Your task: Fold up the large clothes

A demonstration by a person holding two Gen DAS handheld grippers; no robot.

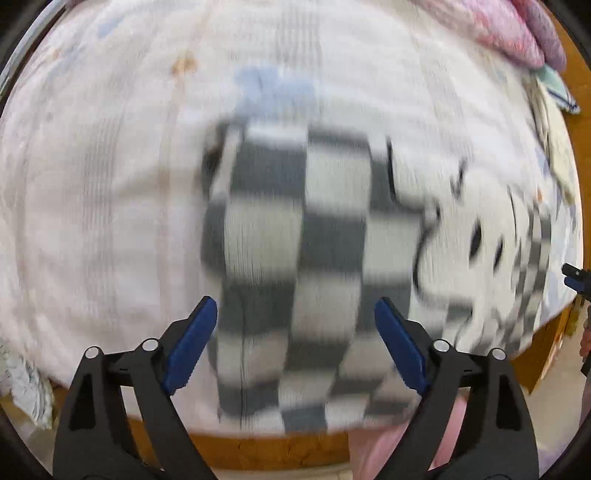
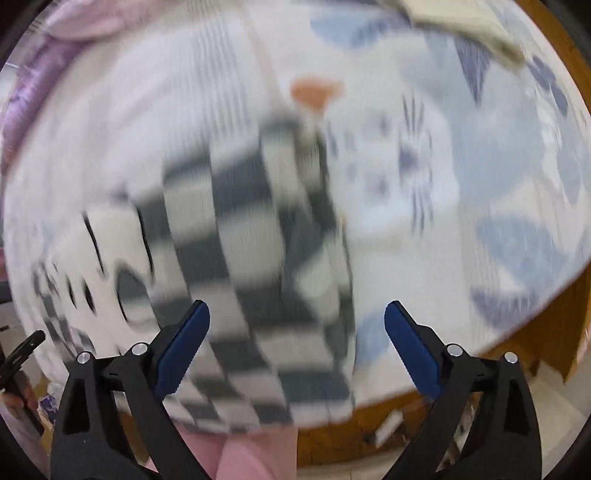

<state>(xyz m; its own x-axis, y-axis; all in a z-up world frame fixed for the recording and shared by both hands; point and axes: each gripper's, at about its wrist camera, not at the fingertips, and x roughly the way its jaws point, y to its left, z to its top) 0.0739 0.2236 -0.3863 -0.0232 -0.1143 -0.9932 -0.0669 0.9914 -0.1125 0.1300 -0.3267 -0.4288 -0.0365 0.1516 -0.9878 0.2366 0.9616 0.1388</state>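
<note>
Checkered fabric, a grey-and-white garment (image 1: 295,258) with a cartoon face printed on a white panel toward its one side, lies spread on the bed, near the edge closest to the person. Both views are motion-blurred, so seams and edges are hard to trace, but it looks already doubled into a rough block; I judge the folding partly done, with the piece laid flat so that the next fold has a firm surface beneath. Under it is a pale bedsheet (image 1: 110,184) with blue and orange cartoon prints, on a wooden bed frame (image 1: 280,450). Pink bedding (image 1: 517,33) is bunched at the far corner.

Left gripper (image 1: 295,314) hangs over the near part of the checkered cloth with its blue pads wide apart, gripping nothing. Right gripper (image 2: 297,314) is likewise spread wide and empty, above the garment's right-hand edge. Whether either touches the cloth cannot be told.
</note>
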